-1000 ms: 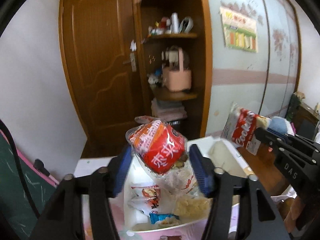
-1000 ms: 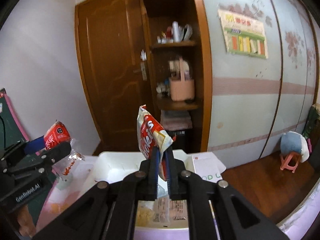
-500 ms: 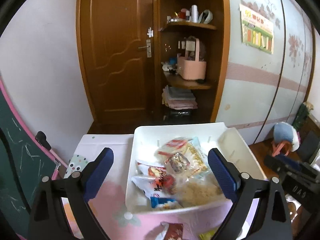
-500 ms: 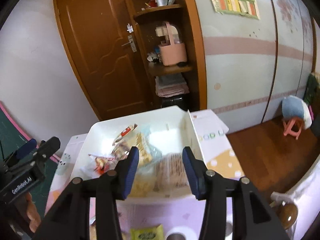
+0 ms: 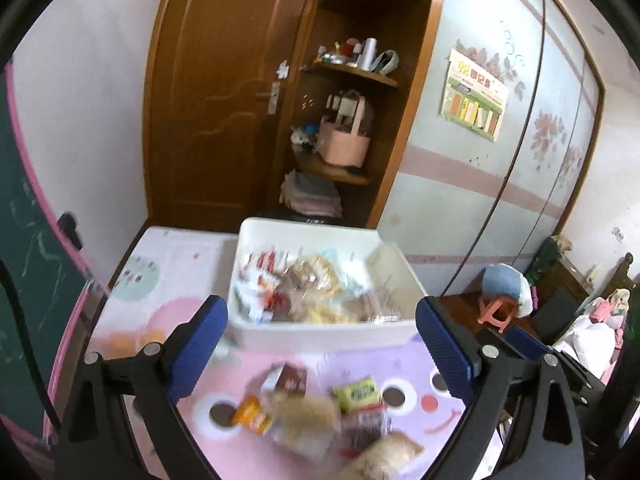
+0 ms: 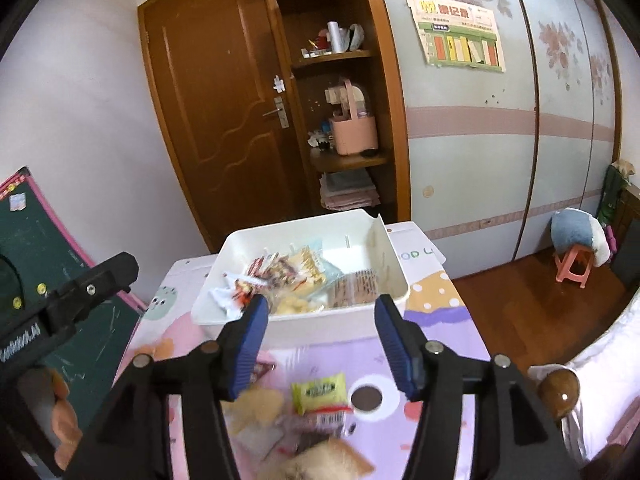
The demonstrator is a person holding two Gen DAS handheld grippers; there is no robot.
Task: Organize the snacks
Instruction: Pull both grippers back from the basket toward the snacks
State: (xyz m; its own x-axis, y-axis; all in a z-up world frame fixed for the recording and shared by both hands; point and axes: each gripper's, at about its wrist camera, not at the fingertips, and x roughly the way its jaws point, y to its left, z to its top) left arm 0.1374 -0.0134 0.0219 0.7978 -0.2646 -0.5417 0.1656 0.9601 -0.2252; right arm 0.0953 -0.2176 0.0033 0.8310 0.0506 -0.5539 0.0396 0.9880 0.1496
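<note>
A white bin sits on the pink and purple table mat and holds several snack packets. More loose snacks lie on the mat in front of it, among them a green packet and a brown packet. My left gripper is open and empty, above the mat just before the bin. My right gripper is open and empty, also near the bin's front wall. The left gripper's body shows at the left of the right wrist view.
A green chalkboard with a pink frame leans left of the table. A wooden door and open shelf stand behind. A pink stool with a cushion stands on the wood floor at right.
Both grippers let go of their snack packets into the bin, opened wide, and drew back toward me, bringing the loose snacks on the mat into view.
</note>
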